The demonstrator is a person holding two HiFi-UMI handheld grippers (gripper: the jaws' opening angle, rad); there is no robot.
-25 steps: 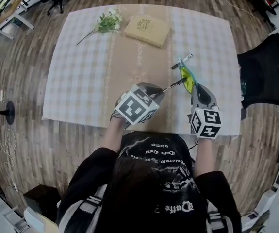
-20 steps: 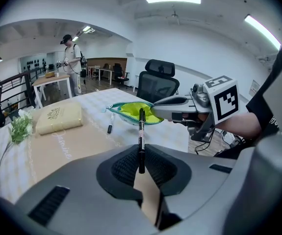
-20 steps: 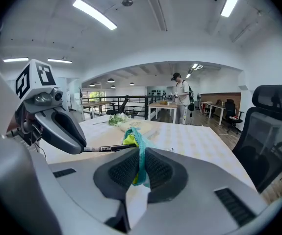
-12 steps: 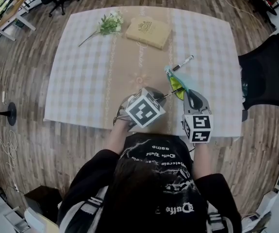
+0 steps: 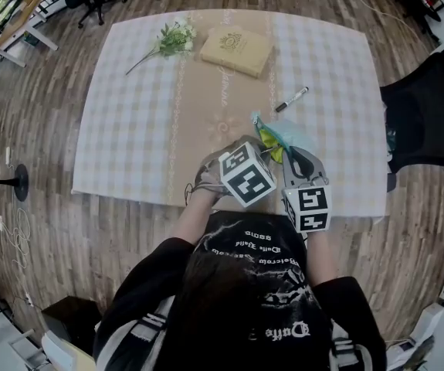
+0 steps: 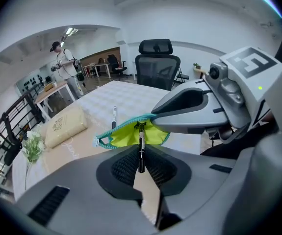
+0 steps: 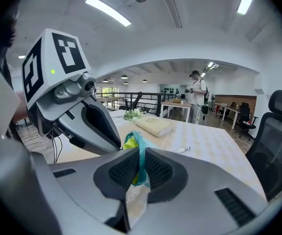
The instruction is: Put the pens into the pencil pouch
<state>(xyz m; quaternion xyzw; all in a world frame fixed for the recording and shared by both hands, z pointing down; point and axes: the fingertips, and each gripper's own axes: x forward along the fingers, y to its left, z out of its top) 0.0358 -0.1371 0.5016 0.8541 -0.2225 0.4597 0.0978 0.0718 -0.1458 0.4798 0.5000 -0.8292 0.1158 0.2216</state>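
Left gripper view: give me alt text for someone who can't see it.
The left claw grips a black pen whose far end is at the mouth of a pencil pouch with yellow lining and teal zipper, which the right claw holds by its edge. Behind, on the checked table, lie a second pen and a tan book.

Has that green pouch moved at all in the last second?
Yes. The pouch, gripped by the right gripper, has slid left in the head view, away from the loose pen lying still on the tablecloth.
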